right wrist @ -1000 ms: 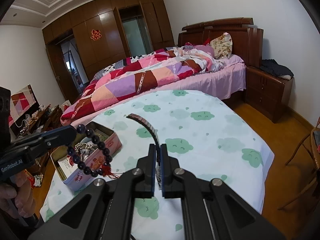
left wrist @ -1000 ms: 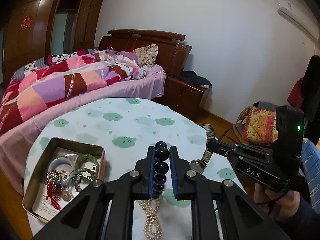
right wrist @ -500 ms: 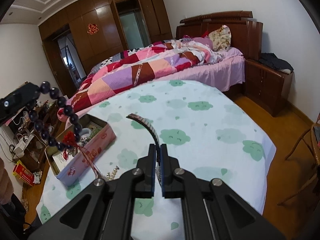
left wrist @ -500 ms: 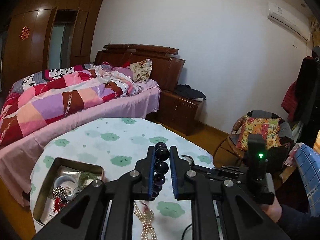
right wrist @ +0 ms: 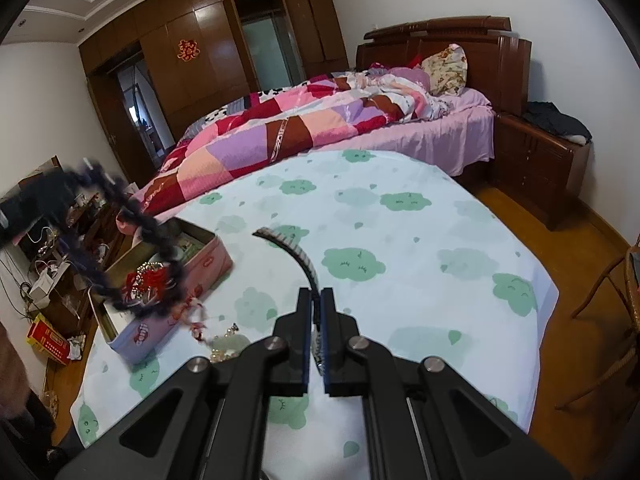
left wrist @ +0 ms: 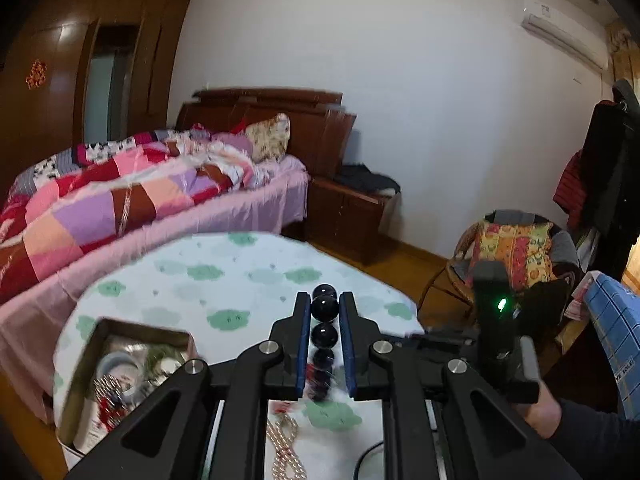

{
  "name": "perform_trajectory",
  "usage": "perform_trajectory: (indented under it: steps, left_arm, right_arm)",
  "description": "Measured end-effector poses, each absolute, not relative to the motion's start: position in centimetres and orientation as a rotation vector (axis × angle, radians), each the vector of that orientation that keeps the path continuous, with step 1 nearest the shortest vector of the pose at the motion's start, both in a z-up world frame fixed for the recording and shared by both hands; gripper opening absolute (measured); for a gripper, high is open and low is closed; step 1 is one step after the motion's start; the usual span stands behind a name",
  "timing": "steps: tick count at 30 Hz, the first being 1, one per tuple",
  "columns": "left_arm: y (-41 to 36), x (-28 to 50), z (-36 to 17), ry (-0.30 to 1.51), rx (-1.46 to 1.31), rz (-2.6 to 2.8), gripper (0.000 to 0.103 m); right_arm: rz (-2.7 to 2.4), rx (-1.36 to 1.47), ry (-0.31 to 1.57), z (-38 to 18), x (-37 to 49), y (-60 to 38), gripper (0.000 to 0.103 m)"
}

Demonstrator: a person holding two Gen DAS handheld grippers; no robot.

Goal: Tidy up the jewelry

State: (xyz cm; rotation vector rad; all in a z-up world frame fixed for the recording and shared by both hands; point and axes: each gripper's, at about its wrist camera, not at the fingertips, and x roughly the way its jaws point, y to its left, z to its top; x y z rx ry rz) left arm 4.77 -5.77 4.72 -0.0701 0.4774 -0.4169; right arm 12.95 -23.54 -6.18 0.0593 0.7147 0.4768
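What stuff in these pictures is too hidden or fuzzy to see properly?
- Dark bead bracelet: motion-blurred in the right wrist view, so beads can't be counted.
- Pearl necklace: left wrist view, cut off by the bottom edge and partly behind the left gripper.
- Watch band: its lower part hides inside the right gripper.
- Tin box: contents blurred.

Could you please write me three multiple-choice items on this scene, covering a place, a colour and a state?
1. Where is the pearl strand?
A. on the table
B. in the tin
C. on the bed

2. What colour are the beads in the left gripper?
A. white
B. dark
C. green

3. What state is the right gripper in?
A. open
B. shut on nothing
C. shut on a watch band

Answers: 1 A, it lies on the tablecloth beside the tin; 2 B, near-black balls; 3 C, the band rises from between its fingers.
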Motion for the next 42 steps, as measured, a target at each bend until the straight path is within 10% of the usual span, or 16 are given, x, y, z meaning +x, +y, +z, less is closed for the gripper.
perform_trajectory:
  steps: [33, 38, 40, 42]
  left_arm:
    - [-4.2, 5.0, 6.3, 0.474, -0.092, -0.403, 0.014]
    - [-4.0, 5.6, 6.3, 0.477, -0.106, -0.407, 0.014]
    - [-3.9, 5.9, 6.1, 0.483, -0.114, -0.408, 0.014]
    - [-3.9, 6.1, 6.0, 0.491, -0.124, -0.41, 0.014]
  right_arm:
    - [0.51, 0.035, 0.815, -9.3, 13.8, -22.6, 0.006]
    - [0.559, 0.038, 0.841, -9.8, 13.8, -22.1, 0.03]
    - [0.58, 0.045, 0.819, -9.2, 13.4, -21.9, 0.071]
    - [0.615, 0.047, 0.784, -8.5, 12.7, -21.5, 0.072]
